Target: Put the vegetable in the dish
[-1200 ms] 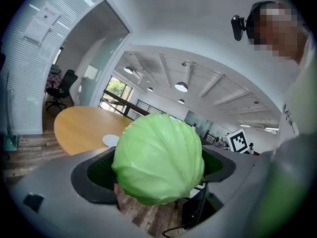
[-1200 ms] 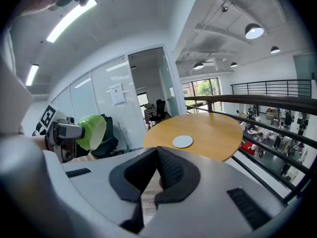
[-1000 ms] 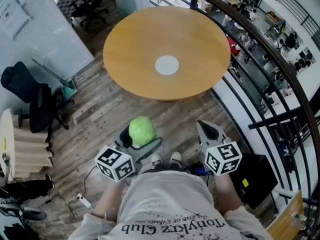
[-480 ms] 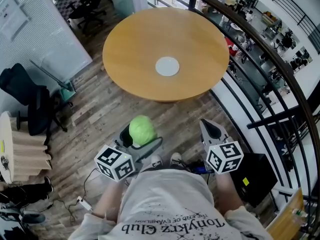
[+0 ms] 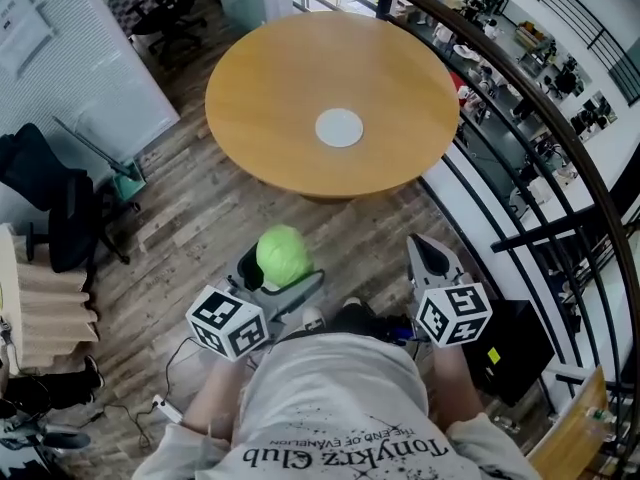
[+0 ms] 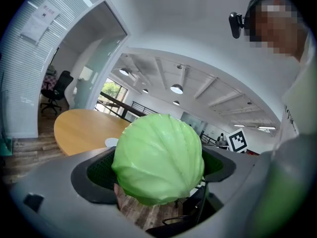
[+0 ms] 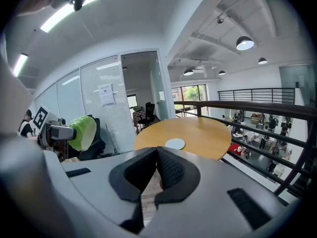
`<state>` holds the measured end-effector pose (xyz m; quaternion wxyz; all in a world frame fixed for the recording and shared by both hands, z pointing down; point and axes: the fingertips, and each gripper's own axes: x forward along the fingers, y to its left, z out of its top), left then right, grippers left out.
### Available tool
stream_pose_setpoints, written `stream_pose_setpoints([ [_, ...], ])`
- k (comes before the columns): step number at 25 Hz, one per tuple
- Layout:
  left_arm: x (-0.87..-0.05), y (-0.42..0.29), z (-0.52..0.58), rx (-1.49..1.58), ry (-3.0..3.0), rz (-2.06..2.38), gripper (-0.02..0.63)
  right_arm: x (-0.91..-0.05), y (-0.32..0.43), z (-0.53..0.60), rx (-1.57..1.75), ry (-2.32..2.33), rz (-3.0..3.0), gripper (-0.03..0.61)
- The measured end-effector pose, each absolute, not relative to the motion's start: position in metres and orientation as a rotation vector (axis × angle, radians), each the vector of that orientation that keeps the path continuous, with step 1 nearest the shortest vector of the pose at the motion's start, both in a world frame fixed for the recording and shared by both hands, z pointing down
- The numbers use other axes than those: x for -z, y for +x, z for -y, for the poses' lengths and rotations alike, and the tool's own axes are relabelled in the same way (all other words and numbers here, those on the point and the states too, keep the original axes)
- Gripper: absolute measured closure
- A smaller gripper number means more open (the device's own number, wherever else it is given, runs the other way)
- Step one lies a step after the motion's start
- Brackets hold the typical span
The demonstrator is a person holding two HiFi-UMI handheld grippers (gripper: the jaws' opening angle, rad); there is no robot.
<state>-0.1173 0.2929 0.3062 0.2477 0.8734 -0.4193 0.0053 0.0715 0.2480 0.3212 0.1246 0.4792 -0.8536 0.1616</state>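
A round pale-green cabbage (image 5: 283, 255) sits between the jaws of my left gripper (image 5: 272, 271), which is shut on it, held low over the wooden floor in front of the person. In the left gripper view the cabbage (image 6: 158, 157) fills the gap between the black pads. My right gripper (image 5: 428, 259) is held beside it at the right, shut with nothing between its pads (image 7: 157, 168). The small white dish (image 5: 339, 127) lies near the middle of the round wooden table (image 5: 270, 88), well ahead of both grippers. It also shows as a white disc (image 7: 175, 144) in the right gripper view.
A curved black railing (image 5: 520, 118) runs along the right, with a drop to a lower floor behind it. A black office chair (image 5: 55, 203) stands at the left, and cables (image 5: 165, 398) lie on the floor by the person's feet. A black box (image 5: 515, 353) sits at the right.
The view has shifted slightly; the table and dish sit a little further right in the head view. Both grippers stay much as before, the left one still shut on the cabbage.
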Motion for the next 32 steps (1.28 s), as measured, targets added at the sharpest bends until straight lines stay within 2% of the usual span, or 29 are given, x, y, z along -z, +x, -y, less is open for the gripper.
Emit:
stream_pose_setpoints([
  [12, -0.314, -0.113, -0.249, -0.017, 2.366, 1.131, 0.115, -0.347, 0.071, -0.209, -0.545, 1.361, 2.476, 0.554],
  [32, -0.308, -0.092, -0.033, 0.015, 2.303, 1.227, 0.115, -0.321, 0.097, 0.032, -0.475, 1.240, 2.546, 0.554],
])
